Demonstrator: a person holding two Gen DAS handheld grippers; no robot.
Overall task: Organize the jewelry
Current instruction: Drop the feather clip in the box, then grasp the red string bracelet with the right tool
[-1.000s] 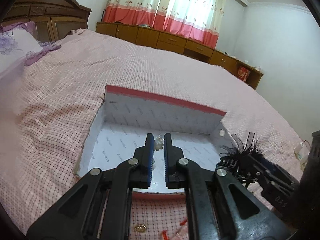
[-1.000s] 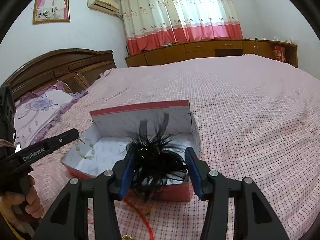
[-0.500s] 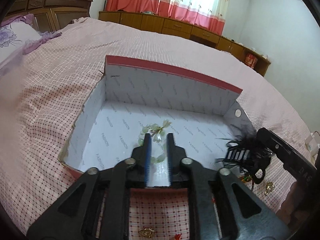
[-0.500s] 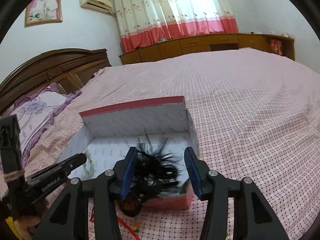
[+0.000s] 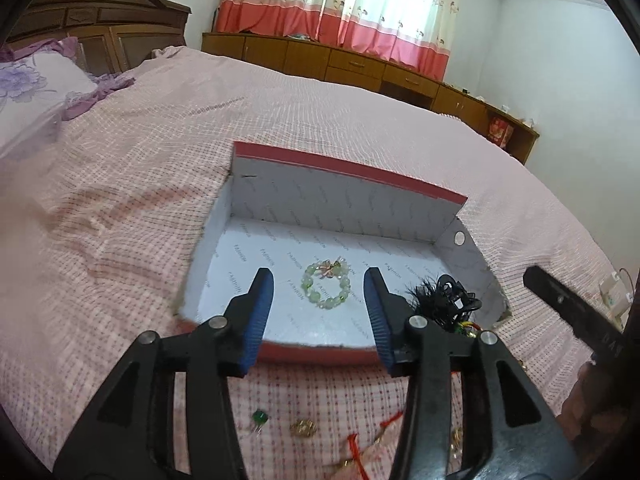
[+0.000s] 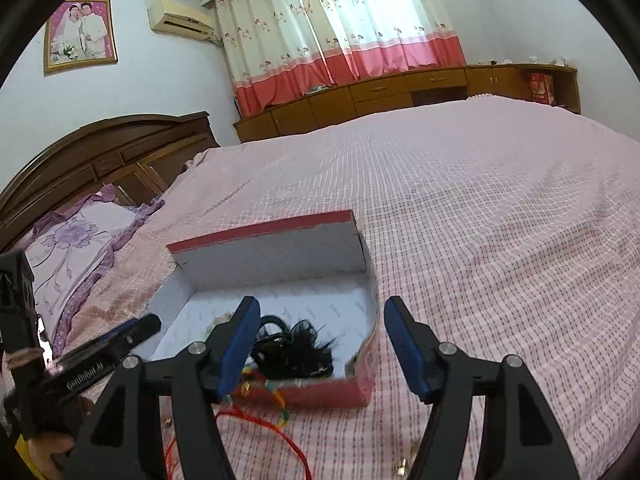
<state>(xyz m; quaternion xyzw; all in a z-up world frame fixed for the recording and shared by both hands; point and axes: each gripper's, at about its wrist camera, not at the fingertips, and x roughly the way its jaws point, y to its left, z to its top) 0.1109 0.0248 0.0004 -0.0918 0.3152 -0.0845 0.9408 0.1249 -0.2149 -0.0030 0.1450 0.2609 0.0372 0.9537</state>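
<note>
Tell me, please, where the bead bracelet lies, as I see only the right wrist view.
Observer: The green bead bracelet lies flat on the floor of the box, near its middle.
Operator: Is the left gripper holding it?
Observer: No; the left gripper has just been opening its jaws, and the pads stand clear on either side of it.
Operator: Is anything left outside?
Observer: A small green stud lies on the bedspread in front of the box.

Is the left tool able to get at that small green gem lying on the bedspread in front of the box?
Probably yes: the green gem lies uncovered on the bedspread, and the open left tool holds nothing.
</note>
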